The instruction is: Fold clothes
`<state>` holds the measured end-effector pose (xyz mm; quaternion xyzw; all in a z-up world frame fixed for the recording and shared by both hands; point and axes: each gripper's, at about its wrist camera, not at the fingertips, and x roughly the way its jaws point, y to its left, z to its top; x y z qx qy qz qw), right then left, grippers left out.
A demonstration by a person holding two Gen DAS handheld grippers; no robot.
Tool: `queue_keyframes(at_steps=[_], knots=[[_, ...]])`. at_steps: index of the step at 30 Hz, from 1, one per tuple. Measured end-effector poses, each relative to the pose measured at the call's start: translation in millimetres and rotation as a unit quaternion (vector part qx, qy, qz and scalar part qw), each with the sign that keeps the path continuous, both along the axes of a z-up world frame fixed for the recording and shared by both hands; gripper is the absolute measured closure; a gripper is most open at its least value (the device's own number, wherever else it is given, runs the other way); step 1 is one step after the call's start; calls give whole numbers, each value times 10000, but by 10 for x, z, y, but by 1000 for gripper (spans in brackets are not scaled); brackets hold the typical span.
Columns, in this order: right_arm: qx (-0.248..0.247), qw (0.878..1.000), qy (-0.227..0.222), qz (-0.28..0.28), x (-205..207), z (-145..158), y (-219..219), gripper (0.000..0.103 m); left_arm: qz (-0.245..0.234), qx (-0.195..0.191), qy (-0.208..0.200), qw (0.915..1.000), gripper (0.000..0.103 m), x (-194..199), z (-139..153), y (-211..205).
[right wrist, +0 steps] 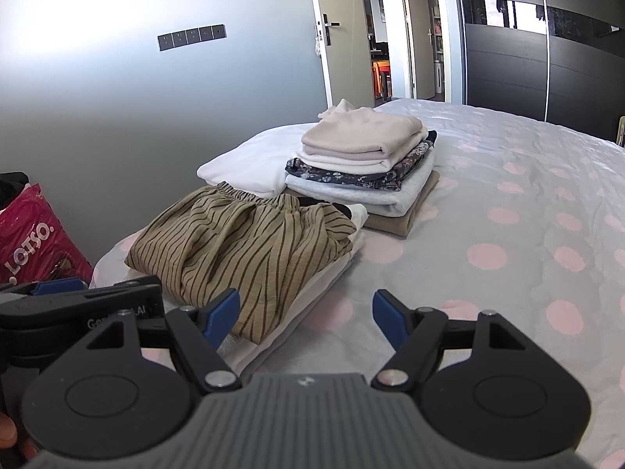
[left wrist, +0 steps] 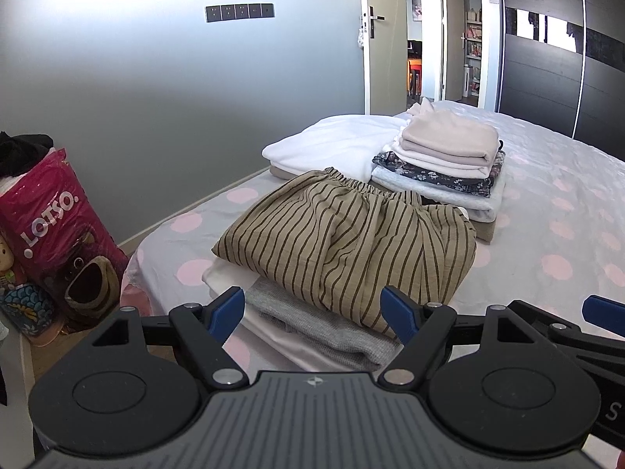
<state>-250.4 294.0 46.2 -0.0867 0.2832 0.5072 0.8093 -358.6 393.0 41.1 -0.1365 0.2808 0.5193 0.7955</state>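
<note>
Striped skirt [left wrist: 343,242] atop folded pile [left wrist: 312,328]

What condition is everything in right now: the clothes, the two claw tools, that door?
Striped garment: folded, atop near pile.
Far stack: folded, neatly piled.
Left gripper: open, empty.
Right gripper: open, empty.
Door: open.
Pink bag: upright, stuffed.

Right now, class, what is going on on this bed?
A person is folding clothes with two handheld grippers. The left gripper and the right gripper are both open and hold nothing. A folded tan skirt with dark stripes tops a near pile of pale folded garments on the grey bedspread with pink dots. Behind it stands a taller stack of folded clothes, beside a folded white blanket.
</note>
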Motion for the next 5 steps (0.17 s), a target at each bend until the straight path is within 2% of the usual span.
queue_keyframes(at_steps=[5], knots=[[-4, 10000, 2, -3, 0, -3, -10, 26, 8, 14, -2, 10000, 27, 5, -2, -8]])
